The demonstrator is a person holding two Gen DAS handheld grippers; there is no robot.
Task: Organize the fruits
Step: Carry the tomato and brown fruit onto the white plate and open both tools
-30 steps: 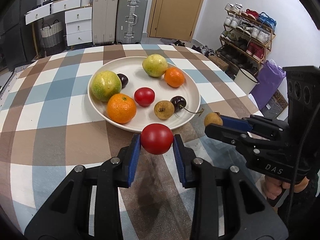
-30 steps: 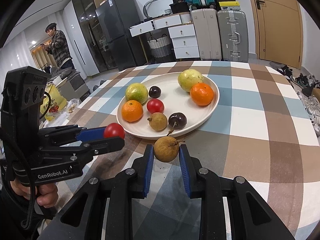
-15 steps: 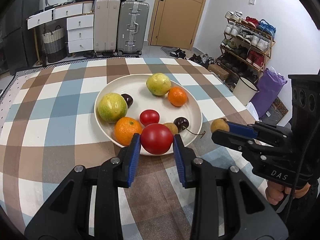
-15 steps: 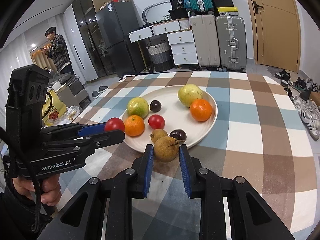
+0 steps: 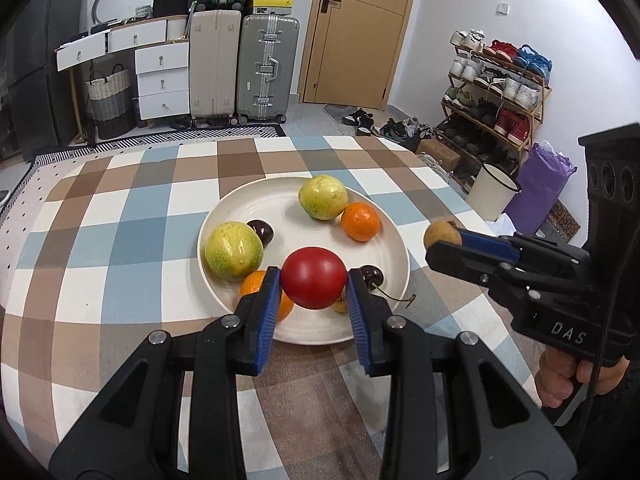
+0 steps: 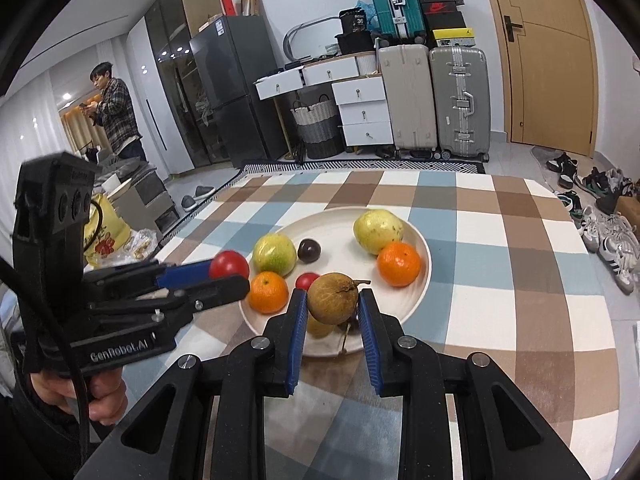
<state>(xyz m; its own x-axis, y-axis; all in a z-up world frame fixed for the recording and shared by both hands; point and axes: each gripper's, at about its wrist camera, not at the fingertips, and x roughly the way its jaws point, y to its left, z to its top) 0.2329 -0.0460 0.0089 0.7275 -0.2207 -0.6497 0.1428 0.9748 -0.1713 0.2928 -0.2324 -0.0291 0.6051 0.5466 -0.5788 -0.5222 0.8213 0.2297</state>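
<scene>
The left gripper (image 5: 313, 290) clamped a red tomato (image 5: 313, 278); the right gripper (image 6: 332, 306) clamped a brown longan (image 6: 333, 298) (stem up). Each needed a bare patch of the plate (image 5: 236, 208), low release.

A lived-in home, seemingly a dining spot by the entrance; a table under a checked cloth (image 5: 132, 216) carries a plate (image 5: 240, 208) of fruit; suitcases (image 5: 264, 68) and a white chest of drawers (image 5: 162, 80) line the wall beside a wooden door (image 5: 360, 32); a shoe rack (image 5: 492, 92) is crammed with sneakers; a dark fridge (image 6: 224, 88) stands farther off.
</scene>
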